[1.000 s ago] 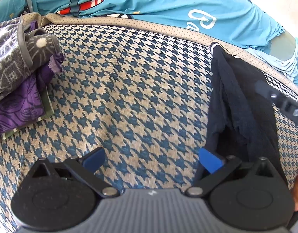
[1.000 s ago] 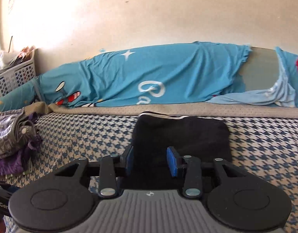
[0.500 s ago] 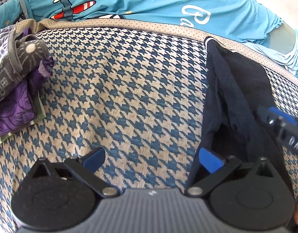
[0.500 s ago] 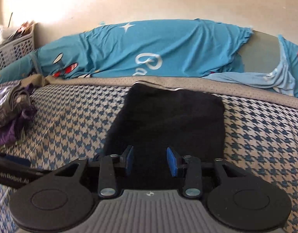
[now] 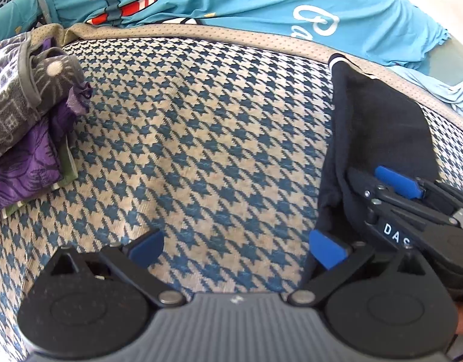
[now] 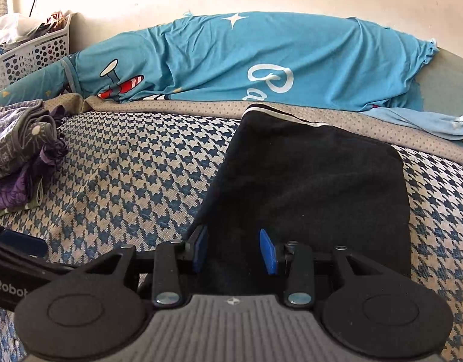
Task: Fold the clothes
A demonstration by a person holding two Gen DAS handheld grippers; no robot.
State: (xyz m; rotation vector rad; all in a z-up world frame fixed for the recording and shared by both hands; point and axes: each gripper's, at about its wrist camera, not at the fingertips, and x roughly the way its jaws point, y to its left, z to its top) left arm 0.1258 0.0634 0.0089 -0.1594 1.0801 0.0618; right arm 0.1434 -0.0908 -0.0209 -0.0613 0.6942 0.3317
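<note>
While a black garment (image 6: 316, 193) lies folded flat on a houndstooth bedcover (image 5: 201, 138), two handheld claws hover at its near end. Seen from the right wrist, the right claw (image 6: 235, 252) sits low over the dark cloth, its blue pads (image 6: 267, 252) parted with a gap between them and nothing pinched; whether they touch the fabric cannot be told. Seen from the left wrist, the left claw (image 5: 236, 246) is spread wide above the bare patterned cover, its right pad just beside the garment's left edge, which stands slightly raised there. The garment's far end, trimmed with a pale stripe, reaches a tan dotted border strip (image 6: 186, 105) of the bed. Beyond that strip a bright blue cloth (image 6: 261, 60) printed with an aeroplane and white lettering is heaped along the wall. At the left of the bed rests a small stack of folded grey and purple clothes (image 5: 26, 114), well apart from the black piece. A white perforated laundry basket (image 6: 35, 51) stands in the far left corner.
</note>
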